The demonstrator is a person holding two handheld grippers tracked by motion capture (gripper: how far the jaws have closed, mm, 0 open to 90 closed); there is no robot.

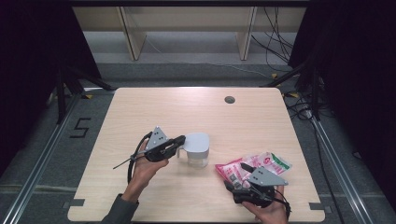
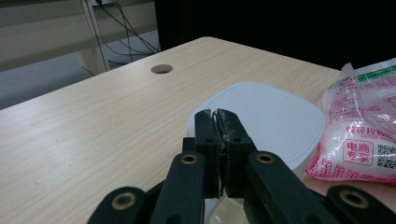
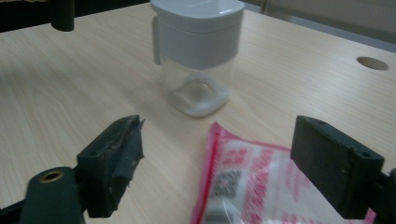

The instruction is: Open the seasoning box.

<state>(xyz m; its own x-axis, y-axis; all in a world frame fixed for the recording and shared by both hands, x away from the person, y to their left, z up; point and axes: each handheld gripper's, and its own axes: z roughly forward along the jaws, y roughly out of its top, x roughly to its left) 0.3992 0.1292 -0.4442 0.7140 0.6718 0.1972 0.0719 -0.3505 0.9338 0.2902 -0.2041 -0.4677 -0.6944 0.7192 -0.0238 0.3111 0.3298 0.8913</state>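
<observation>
A clear container with a pale grey lid (image 1: pixel 198 148) stands near the middle of the table. My left gripper (image 1: pixel 180 140) is shut, and its tips sit just at the lid's (image 2: pixel 275 121) near rim with nothing visibly between them. In the left gripper view the closed left gripper (image 2: pixel 217 114) overlaps the lid edge. A pink-and-white plastic bag (image 1: pixel 254 165) lies to the right of the container. My right gripper (image 1: pixel 237 176) is open at the bag's near end. In the right gripper view the bag (image 3: pixel 252 186) lies between the spread jaws of the right gripper (image 3: pixel 217 135), with the container (image 3: pixel 198 51) beyond.
The wooden table (image 1: pixel 140 112) has a round cable hole (image 1: pixel 229 99) at its far right. Wide bare wood lies left of and beyond the container. Cables trail on the floor (image 1: pixel 275 42) beyond the table. The left gripper's tip (image 3: pixel 63 14) shows at the upper left of the right gripper view.
</observation>
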